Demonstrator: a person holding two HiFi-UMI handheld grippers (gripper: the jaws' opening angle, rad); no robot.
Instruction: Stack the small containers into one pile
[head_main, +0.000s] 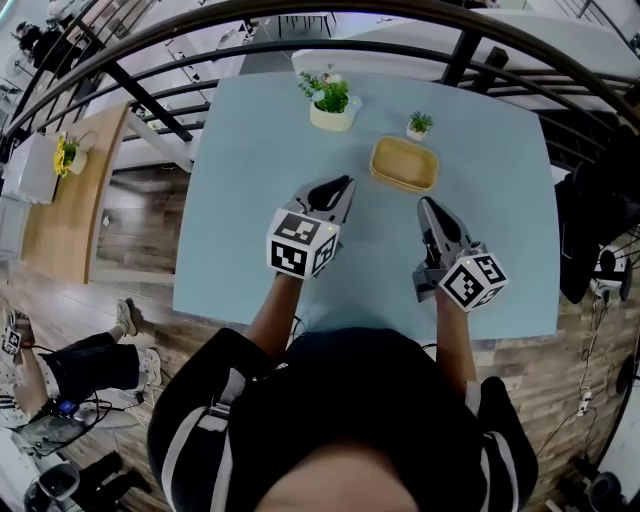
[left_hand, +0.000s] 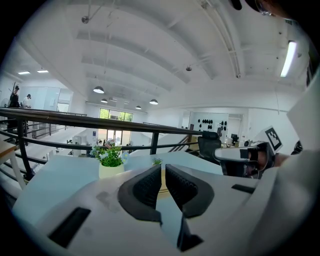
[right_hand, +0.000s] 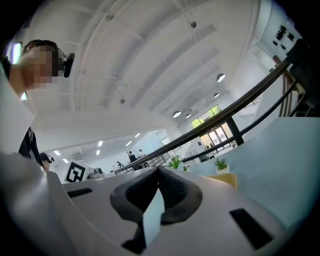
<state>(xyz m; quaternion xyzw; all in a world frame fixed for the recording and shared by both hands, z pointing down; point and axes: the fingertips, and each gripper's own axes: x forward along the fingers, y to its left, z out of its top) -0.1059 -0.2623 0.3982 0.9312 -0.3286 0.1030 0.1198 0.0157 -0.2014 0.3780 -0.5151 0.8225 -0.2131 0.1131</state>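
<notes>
Head view: looking steeply down on a pale blue counter (head_main: 230, 200). Near its far middle, a yellow container (head_main: 404, 164), open side up, standing alone; cannot tell whether more than one is nested there. Just beyond it a small potted plant (head_main: 419, 125), and to the left of that a larger potted plant (head_main: 331, 103). Left gripper (head_main: 345, 184) over the counter, near the container's left side but apart from it. Right gripper (head_main: 428, 204) on the near side of the container, also clear of it.

Left gripper view: jaws almost together, only a sliver between the tips, gripping nothing. Through that sliver, a strip of the yellow container (left_hand: 162, 182) straight ahead. Larger plant (left_hand: 111, 160) to the left, small plant (left_hand: 157, 161) just above the jaw tips.

Right gripper view: jaws closed tip to tip, nothing held. Yellow container (right_hand: 225, 179) peeking out to the right of the jaws, small plant (right_hand: 220, 164) behind it.
</notes>
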